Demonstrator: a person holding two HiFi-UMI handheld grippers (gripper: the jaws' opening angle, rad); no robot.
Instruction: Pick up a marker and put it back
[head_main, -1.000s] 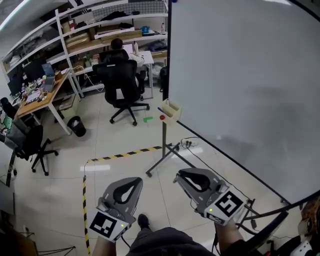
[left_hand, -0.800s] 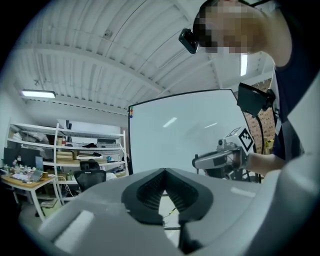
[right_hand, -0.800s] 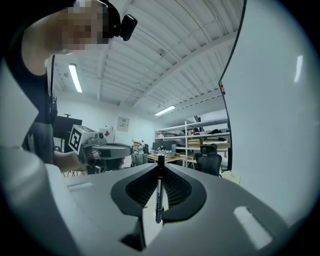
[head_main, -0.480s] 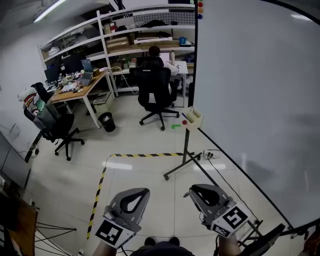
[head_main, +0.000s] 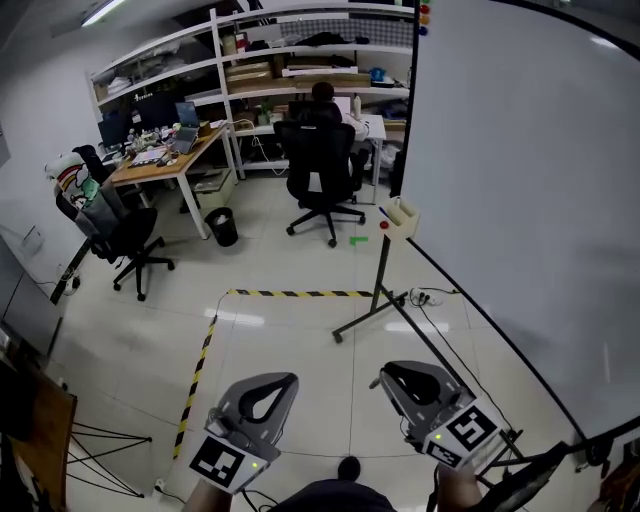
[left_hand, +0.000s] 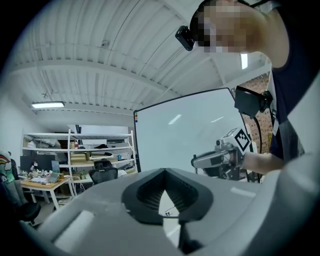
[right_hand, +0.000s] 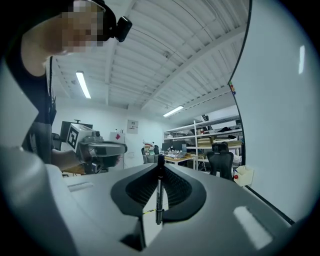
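In the head view, the person is holding both tools low at the near edge, above the pale floor (head_main: 290, 340). The left hand-held gripper (head_main: 280, 383) is sitting near left and the right hand-held gripper (head_main: 392, 374) near right, both pointing toward the far side. The whiteboard (head_main: 530, 170) is filling the right side. A small beige holder box (head_main: 402, 219) is hanging at the whiteboard's left edge, well apart from both tools. Yellow-and-black tape (head_main: 290, 293) is running across the floor between them and a black office chair (head_main: 320, 165), where a person (head_main: 322, 93) is sitting in front of the far shelves (head_main: 300, 45). The marker (right_hand: 159, 190) is too small to make out from here.

In the left gripper view, the left hand-held gripper's jaws are meeting at their tips with nothing between them, and only floor is showing through the opening behind the tips. The right hand-held gripper is appearing at the right, in front of the whiteboard.

In the right gripper view, the right hand-held gripper is pinching the marker. The marker is standing upright between the jaws, with its top poking just above the tips and its lower end hanging in the opening behind them. The holder box is showing at the far right, well apart from the marker, and the left hand-held gripper is showing at the left.
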